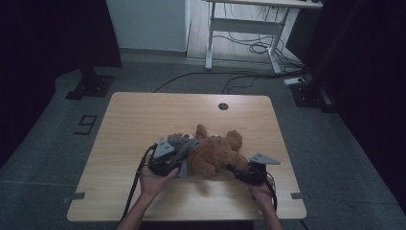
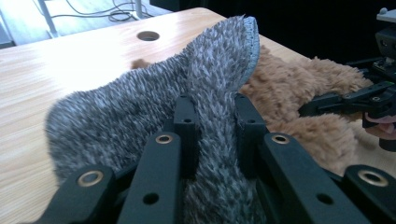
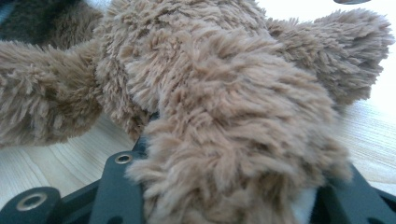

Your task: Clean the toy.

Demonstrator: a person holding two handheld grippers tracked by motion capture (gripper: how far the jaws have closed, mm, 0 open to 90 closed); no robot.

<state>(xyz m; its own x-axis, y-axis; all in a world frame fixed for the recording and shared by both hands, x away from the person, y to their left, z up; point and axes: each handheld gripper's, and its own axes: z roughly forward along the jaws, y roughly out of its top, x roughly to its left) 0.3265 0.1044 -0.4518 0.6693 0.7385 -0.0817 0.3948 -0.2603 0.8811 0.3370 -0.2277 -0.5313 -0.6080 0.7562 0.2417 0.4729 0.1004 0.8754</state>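
Plainly, both my grippers are on the plush

Up close, my left gripper (image 2: 212,116) is clamped on a fold of grey furry cloth (image 2: 140,112); the fabric rises between the jaws and its hemmed edge curls over at the top. How far the cloth runs below the jaws I cannot see, since my own black linkage covers it. From the high view the left gripper (image 1: 168,160) sits at the near left of the teddy bear (image 1: 215,151), and the grey cloth (image 1: 183,142) lies bunched against the bear there; whether it wraps any part of the bear I cannot tell at that size.

My right gripper (image 3: 233,186) has a brown limb of the teddy bear (image 3: 224,93) between its jaws, and the fur swamps the pads, so the contact itself is hidden. No earlier look is at hand. In the high view the right gripper (image 1: 237,171) meets the bear's near right side. The bear lies flat near the middle of the wooden table (image 1: 143,110); its face is too small and dim to make out.
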